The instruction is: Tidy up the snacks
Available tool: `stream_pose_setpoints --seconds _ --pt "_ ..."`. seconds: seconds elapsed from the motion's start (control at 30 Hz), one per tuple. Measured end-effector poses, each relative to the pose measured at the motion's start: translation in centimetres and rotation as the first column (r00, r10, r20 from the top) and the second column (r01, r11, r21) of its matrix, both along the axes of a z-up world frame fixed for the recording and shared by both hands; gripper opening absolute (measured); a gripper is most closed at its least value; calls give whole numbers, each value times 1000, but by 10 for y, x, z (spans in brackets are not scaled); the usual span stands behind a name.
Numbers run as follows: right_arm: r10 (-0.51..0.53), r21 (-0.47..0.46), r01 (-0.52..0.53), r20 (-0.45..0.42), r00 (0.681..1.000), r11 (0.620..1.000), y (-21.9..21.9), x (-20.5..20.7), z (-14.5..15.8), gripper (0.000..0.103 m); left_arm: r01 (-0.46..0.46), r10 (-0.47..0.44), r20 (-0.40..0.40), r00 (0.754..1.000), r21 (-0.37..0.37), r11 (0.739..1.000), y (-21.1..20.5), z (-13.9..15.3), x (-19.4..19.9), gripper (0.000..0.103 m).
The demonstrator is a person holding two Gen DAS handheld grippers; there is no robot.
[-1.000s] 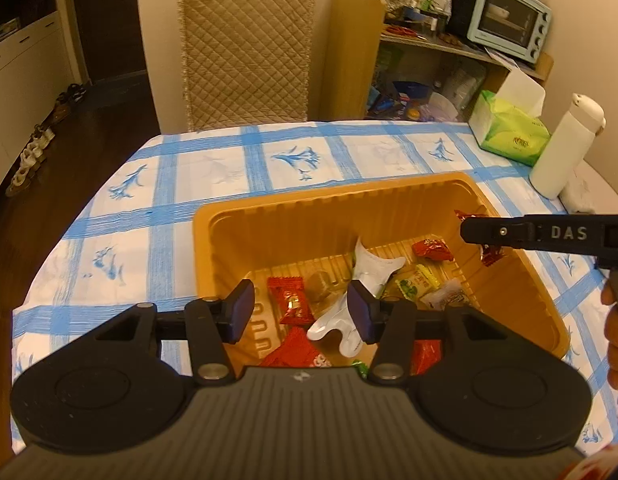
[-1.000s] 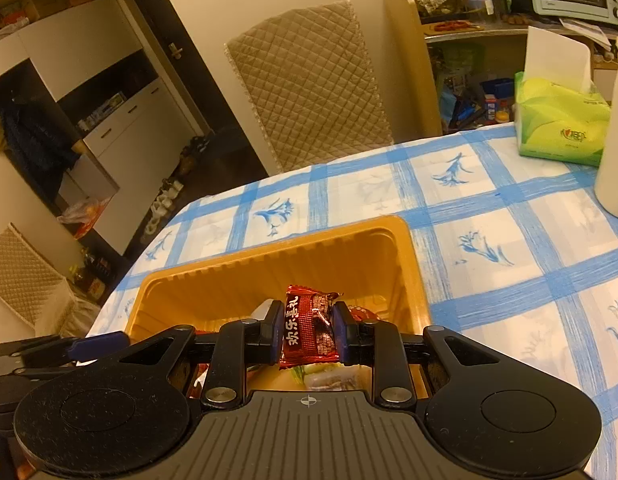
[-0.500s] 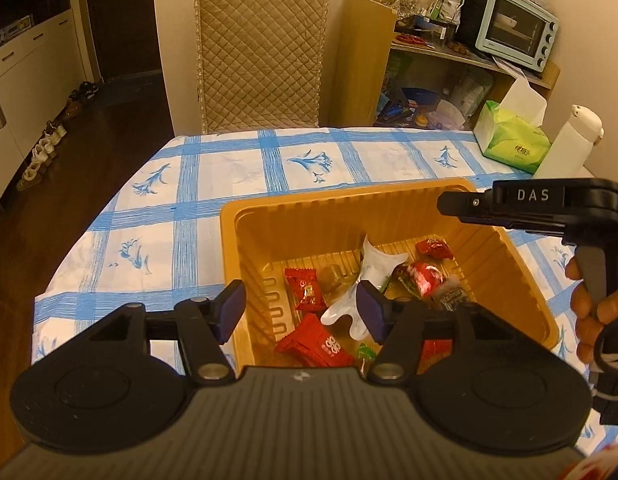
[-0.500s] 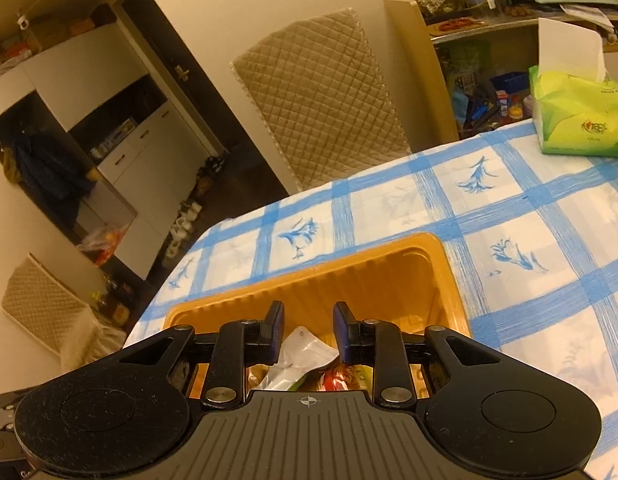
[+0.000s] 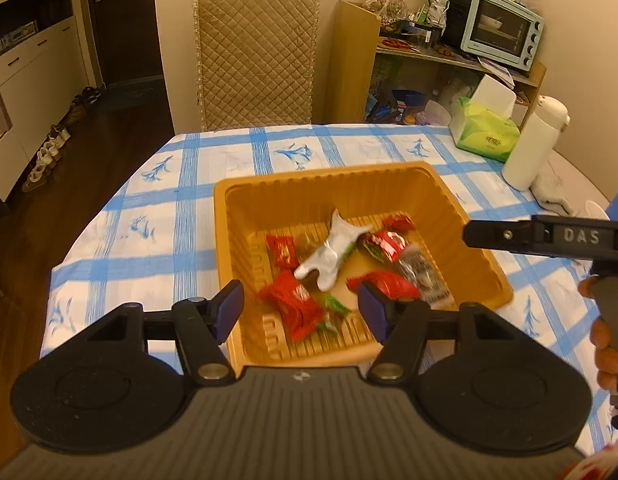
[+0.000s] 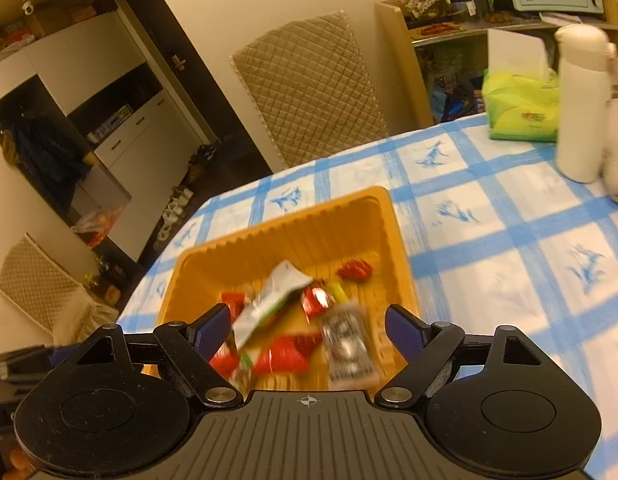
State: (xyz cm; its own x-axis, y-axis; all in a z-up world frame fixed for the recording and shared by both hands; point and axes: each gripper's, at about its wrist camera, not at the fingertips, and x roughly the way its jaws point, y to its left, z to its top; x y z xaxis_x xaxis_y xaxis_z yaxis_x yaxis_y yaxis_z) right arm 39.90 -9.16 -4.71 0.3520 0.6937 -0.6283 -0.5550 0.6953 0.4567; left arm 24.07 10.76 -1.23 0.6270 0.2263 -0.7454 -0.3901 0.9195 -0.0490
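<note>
Both claws stand apart and empty above the near edge of the orange plastic tray (image 5: 485,264): the left claw (image 5: 301,310) hangs over the near left corner, the right claw (image 6: 307,326) over the near right part. The snacks lie loose inside the tray, on its ribbed floor. Nearest the left claw is a red wrapped candy (image 5: 295,308), touching a small green-and-white sweet. In the middle lies a crumpled silver foil packet (image 5: 329,258), and beside it a clear black-printed sachet (image 6: 349,346).

All look very light, soft and crinkly, with slick film that could slip or spring away. A pinch across the flat middle, or on a sealed end, seems safest. The tray rests on the blue-checked table (image 5: 177,216).
</note>
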Motion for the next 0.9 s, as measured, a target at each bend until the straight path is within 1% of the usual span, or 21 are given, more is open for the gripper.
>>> stream_pose_setpoints --seconds 0.17,0.3,0.57,0.7,0.9 --pt "4 4 -4 2 1000 1000 -28 -28 10 85 -14 14 -7 1000 4 1000 -24 7 -28 61" --pt "37 1 -37 22 999 999 -46 -53 20 85 -18 18 -12 1000 1 1000 -45 11 -53 61" --pt "110 -86 -105 61 992 991 -69 -107 28 86 -51 49 -41 998 -37 998 -83 14 -104 61" --pt "145 -120 -135 75 987 983 -83 -130 28 86 -65 64 -30 998 -37 997 -98 17 -126 61" --pt "174 -155 -162 69 982 975 -101 -157 26 86 -79 78 -16 997 -37 996 -120 22 -151 61"
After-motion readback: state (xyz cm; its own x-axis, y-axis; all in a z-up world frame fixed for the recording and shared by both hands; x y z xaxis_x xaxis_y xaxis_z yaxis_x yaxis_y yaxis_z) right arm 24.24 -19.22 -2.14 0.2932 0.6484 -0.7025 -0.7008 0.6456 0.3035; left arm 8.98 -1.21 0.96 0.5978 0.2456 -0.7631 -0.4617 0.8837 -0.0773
